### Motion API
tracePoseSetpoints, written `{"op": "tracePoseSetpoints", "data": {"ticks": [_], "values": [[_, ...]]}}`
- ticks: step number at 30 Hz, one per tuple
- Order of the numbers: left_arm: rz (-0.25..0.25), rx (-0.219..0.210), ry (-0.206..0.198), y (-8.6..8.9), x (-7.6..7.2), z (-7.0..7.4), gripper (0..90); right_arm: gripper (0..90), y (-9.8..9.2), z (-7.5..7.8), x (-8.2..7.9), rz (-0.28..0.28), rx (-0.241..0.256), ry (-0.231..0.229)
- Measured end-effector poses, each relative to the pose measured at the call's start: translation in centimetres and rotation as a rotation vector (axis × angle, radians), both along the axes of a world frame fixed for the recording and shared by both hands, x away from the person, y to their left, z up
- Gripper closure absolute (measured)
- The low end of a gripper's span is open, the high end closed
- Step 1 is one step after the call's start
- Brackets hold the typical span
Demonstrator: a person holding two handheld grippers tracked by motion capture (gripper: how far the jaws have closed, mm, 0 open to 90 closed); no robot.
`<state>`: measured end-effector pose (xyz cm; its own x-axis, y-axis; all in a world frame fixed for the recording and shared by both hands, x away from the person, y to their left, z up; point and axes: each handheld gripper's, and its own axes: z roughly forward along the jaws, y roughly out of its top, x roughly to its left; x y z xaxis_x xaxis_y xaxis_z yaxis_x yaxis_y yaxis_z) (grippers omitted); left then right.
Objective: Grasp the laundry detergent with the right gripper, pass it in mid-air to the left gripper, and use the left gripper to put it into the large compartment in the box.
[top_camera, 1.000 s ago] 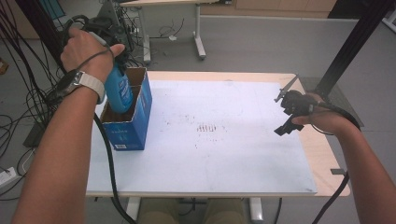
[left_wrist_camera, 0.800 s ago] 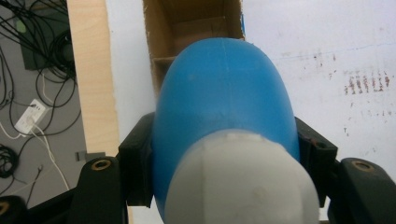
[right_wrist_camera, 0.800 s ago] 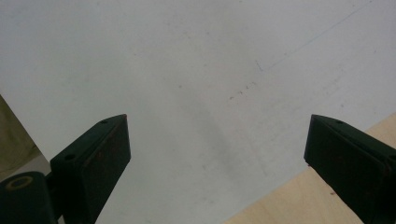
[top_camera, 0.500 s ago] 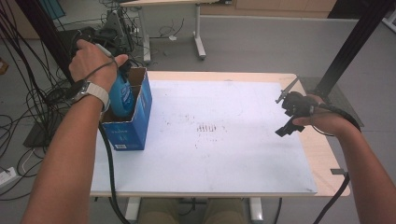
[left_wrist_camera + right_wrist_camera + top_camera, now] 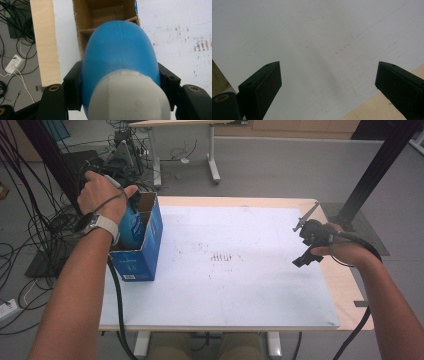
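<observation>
1. Pinching a blue bottle [image 5: 120,60] between its two black jaws, the left gripper [image 5: 121,82] clamps the bottle's sides just below the shoulder, one jaw pressed against each flank.
2. Smooth, rounded blue plastic makes up the bottle's body, and a pale grey cap [image 5: 127,97] sits on the end nearest the gripper's camera.
3. From the high view, the bottle [image 5: 131,226] stands partly inside a blue cardboard box [image 5: 145,245], its lower end down in the near compartment, with the left hand [image 5: 102,195] over it.
4. Seen along the left gripper, the box [image 5: 100,17] is open-topped, with brown inner walls and a cardboard divider that crosses just beyond the bottle's far end.
5. Well apart from the box, across the white table mat [image 5: 240,270], the right gripper [image 5: 305,242] hangs above the mat's right edge.
6. Its jaws [image 5: 329,82] are spread wide with nothing between them, bare mat beneath.
</observation>
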<state>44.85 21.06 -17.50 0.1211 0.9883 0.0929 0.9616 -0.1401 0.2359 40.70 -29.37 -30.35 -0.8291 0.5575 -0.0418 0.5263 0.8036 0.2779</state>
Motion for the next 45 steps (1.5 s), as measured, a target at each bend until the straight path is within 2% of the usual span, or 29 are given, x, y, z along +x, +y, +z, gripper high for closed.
{"op": "tracePoseSetpoints", "data": {"ticks": [13,18,20,28,45], "values": [[-0.004,-0.003,0.004,0.4,0.1,-1.8,37.7,6.6,-0.3,0.0,-0.2,-0.013,-0.001,-0.005],[-0.007,-0.004,-0.008,0.3,0.2,-2.4,37.7,6.6,-0.3,-0.1,-0.2,-0.014,-0.003,-0.005],[-0.002,-0.008,0.002,0.3,0.3,-2.7,37.7,6.6,-0.3,-0.2,-0.2,-0.012,-0.004,-0.004],[0.000,-0.007,-0.005,0.3,0.4,-3.7,37.7,6.6,-0.4,-0.5,-0.2,-0.022,-0.008,0.002],[0.004,-0.025,0.011,0.5,0.5,-5.8,37.7,6.6,-0.6,-1.0,-0.3,-0.034,-0.006,0.016]]}}
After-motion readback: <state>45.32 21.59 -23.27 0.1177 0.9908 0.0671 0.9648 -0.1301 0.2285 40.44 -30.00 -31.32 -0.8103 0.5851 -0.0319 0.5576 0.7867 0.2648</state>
